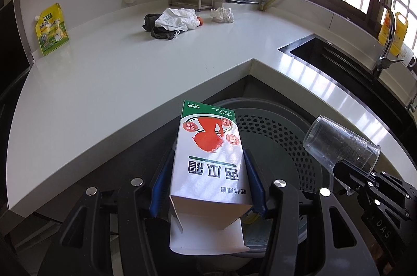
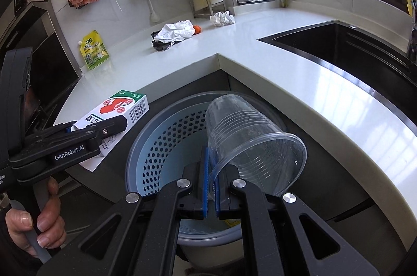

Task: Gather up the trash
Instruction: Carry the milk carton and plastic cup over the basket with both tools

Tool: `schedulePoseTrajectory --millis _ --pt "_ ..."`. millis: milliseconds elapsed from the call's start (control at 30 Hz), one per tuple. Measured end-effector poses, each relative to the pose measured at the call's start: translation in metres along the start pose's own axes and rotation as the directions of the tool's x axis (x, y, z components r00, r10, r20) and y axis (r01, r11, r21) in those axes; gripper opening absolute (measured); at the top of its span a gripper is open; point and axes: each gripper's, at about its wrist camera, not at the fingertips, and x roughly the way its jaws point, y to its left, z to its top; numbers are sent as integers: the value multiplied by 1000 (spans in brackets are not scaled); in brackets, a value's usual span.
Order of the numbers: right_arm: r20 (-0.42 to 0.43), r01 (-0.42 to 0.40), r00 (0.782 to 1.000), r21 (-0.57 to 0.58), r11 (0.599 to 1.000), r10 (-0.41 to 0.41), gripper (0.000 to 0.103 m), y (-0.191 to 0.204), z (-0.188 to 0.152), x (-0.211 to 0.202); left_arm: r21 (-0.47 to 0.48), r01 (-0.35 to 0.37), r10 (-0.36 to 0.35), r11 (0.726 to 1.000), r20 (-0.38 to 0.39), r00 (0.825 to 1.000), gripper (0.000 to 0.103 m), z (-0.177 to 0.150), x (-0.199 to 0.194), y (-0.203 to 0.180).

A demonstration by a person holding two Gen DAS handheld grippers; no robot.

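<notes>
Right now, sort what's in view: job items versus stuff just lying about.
Job: box in left gripper; clear cup in right gripper; perforated bin.

Lying about: yellow pouch, rags, crumpled paper, faucet.

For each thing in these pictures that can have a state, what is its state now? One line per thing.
left gripper: jaws shut on the carton's sides
carton: held above the bin, end flap open
right gripper: jaws shut on the cup's rim
plastic cup: empty, tilted, held over the bin
bin: open, perforated basket inside
crumpled paper: lying on the counter
yellow pouch: upright against the wall
</notes>
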Motion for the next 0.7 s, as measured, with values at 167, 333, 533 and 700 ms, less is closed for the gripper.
schedulePoseTrajectory --millis 167,333,533,700 --pt "-26 11 1000 -2 1000 -11 4 0 -4 6 6 10 -10 1000 -23 1000 51 -6 5 -4" --pt "-51 6 999 1 1000 -6 4 0 -7 11 16 25 -25 1000 -39 999 51 -7 10 -8" --pt "-92 -2 996 8 1000 3 4 0 -11 22 23 45 -43 999 -81 996 51 -13 20 -13" --pt "-102 -10 995 20 1000 12 4 -2 -13 26 32 55 -51 998 -111 992 51 -19 28 -17"
